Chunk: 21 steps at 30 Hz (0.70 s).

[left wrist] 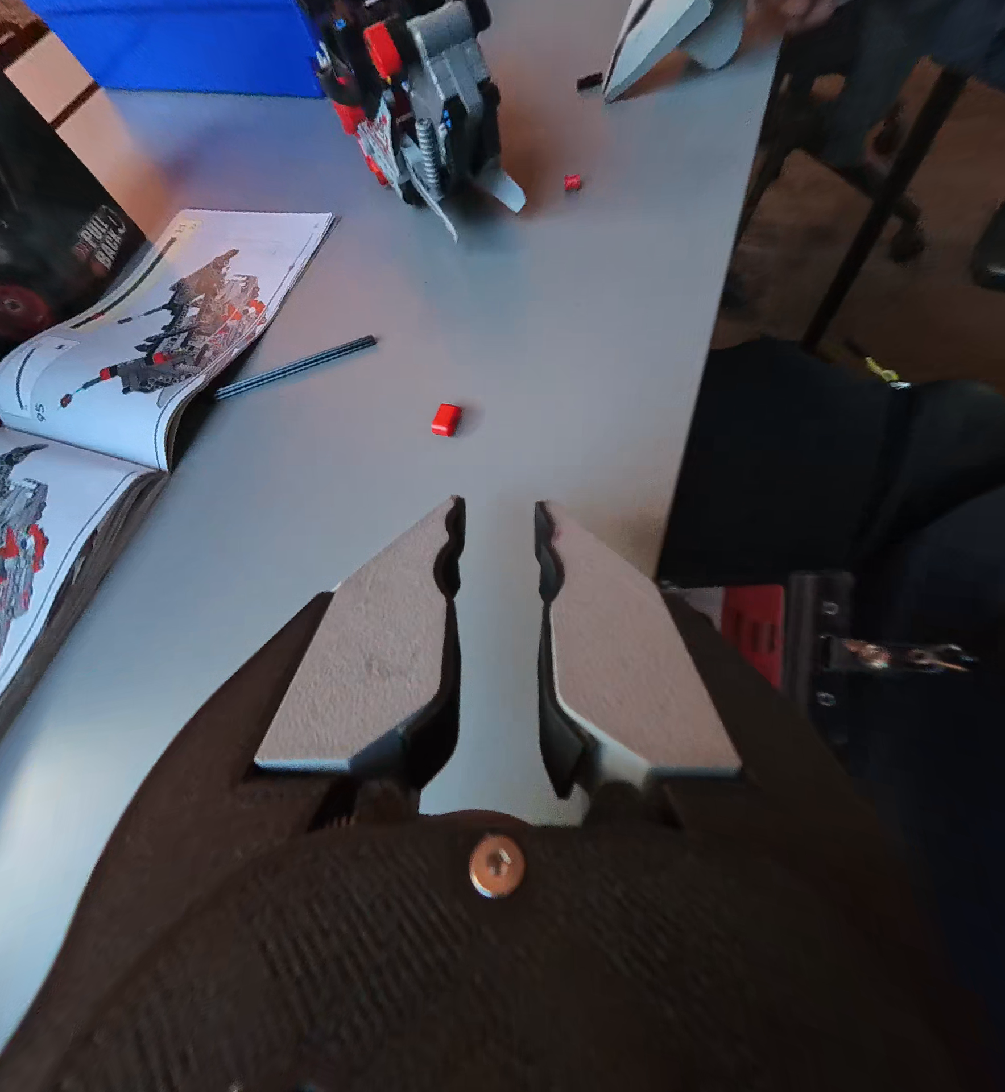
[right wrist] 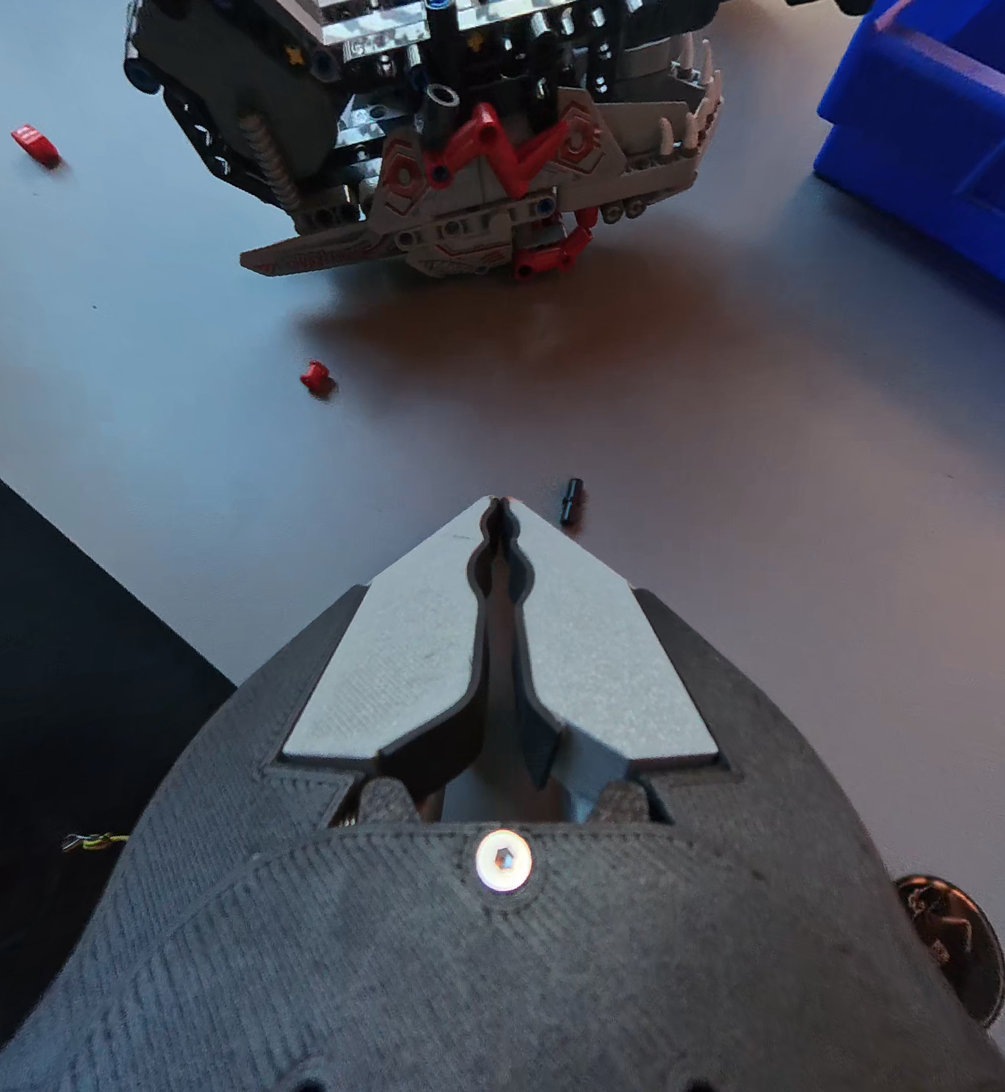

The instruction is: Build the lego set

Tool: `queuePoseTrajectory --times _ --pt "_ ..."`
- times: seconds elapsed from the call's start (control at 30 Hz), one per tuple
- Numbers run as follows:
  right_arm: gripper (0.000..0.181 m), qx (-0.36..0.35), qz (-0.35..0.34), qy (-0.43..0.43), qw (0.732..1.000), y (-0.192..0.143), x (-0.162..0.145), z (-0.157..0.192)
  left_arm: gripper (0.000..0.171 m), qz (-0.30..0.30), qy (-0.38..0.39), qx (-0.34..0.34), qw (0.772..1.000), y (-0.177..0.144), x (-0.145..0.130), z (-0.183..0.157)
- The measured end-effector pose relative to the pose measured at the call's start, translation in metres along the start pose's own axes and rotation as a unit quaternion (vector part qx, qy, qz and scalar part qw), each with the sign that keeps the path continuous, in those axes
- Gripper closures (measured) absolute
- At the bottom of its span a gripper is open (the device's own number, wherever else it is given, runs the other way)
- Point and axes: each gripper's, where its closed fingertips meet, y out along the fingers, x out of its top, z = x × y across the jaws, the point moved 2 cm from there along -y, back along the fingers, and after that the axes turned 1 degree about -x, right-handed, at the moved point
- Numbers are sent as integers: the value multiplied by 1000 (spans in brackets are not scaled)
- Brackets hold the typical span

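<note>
Left wrist view: the left gripper (left wrist: 500, 508) hangs spread and empty over the grey table (left wrist: 340, 591) — a small red rounded brick (left wrist: 445, 419) ahead, the grey-and-red lego model (left wrist: 423, 112) farther off.

Right wrist view: the right gripper (right wrist: 501, 501) is pressed together, pinching nothing — a short black pin (right wrist: 571, 501) just beside its tips, the model (right wrist: 429, 142) beyond.

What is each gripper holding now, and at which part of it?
Nothing is held. The left gripper is open over bare table. The right gripper is shut with nothing between its tips; the black pin lies loose beside it.
</note>
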Motion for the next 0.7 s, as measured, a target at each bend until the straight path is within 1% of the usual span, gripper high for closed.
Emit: queuePoseTrajectory --times 0.1,0.2,0.27,0.33,0.43,0.53,0.63,0.67,0.7 --pt "181 15 -5 7 1000 -2 0 1 150 15 -2 5 1000 18 1 15" --pt "179 31 -24 25 999 -8 -1 1 148 24 -8 -22 999 36 5 20" --pt "179 27 -34 37 998 -13 -4 -4 145 33 12 -25 999 46 8 25" --pt "175 15 -39 46 998 -17 -7 -8 144 39 34 -27 998 54 13 29" --pt "166 3 -49 47 998 -20 -4 -11 142 59 50 -53 996 65 17 27" --pt "163 -25 -20 42 999 -12 -5 -20 143 85 53 -74 992 76 16 25" --pt "164 -36 8 36 999 -4 -5 -23 153 83 25 -114 990 83 19 20" --pt "164 -38 12 31 999 -3 -4 -24 160 84 15 -123 989 84 19 19" --pt "165 -41 14 25 999 -2 -3 -25 171 87 5 -133 987 84 18 18"
